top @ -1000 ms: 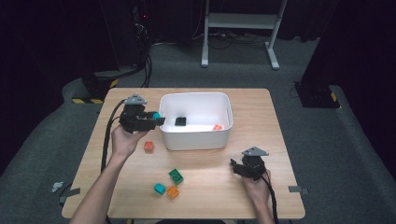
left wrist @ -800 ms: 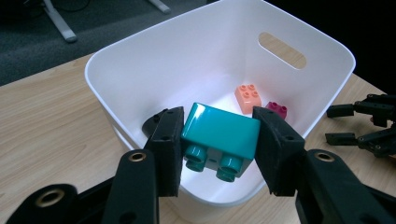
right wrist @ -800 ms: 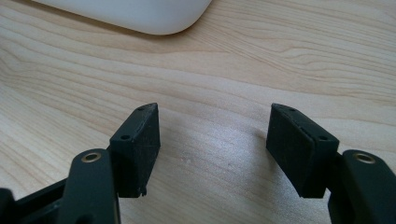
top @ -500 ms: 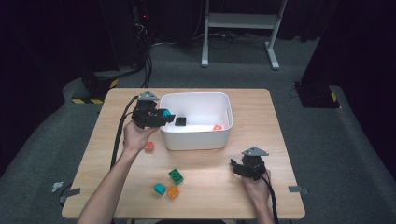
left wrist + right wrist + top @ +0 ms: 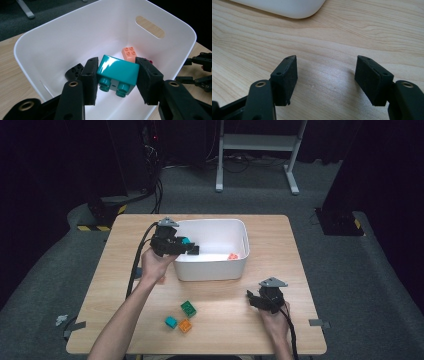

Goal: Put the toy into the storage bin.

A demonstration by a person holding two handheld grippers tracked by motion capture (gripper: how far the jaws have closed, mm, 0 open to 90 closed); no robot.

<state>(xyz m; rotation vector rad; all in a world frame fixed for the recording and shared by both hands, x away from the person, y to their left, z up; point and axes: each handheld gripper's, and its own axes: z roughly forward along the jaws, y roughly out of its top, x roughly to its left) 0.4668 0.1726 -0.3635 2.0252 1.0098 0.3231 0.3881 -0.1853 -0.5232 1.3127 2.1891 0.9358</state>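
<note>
left gripper (image 5: 117, 77) grasping teal brick (image 5: 117, 72) between its pads above white bin (image 5: 50, 42); right gripper (image 5: 325, 80) released, bare table (image 5: 324, 45) between fingers.

bins: 1, white bin (image 5: 212, 270), far centre of table (image 5: 300, 250)
blocks in bin: 2 loose, black block (image 5: 74, 71) left and orange block (image 5: 129, 53) right
blocks held over bin: 1, teal block (image 5: 117, 71)
blocks on table: 3 near-left of bin, green block (image 5: 188, 308), small teal block (image 5: 171, 322), small orange block (image 5: 185, 325)
grippers: 2, left gripper (image 5: 192, 249) and right gripper (image 5: 251, 298)
</note>
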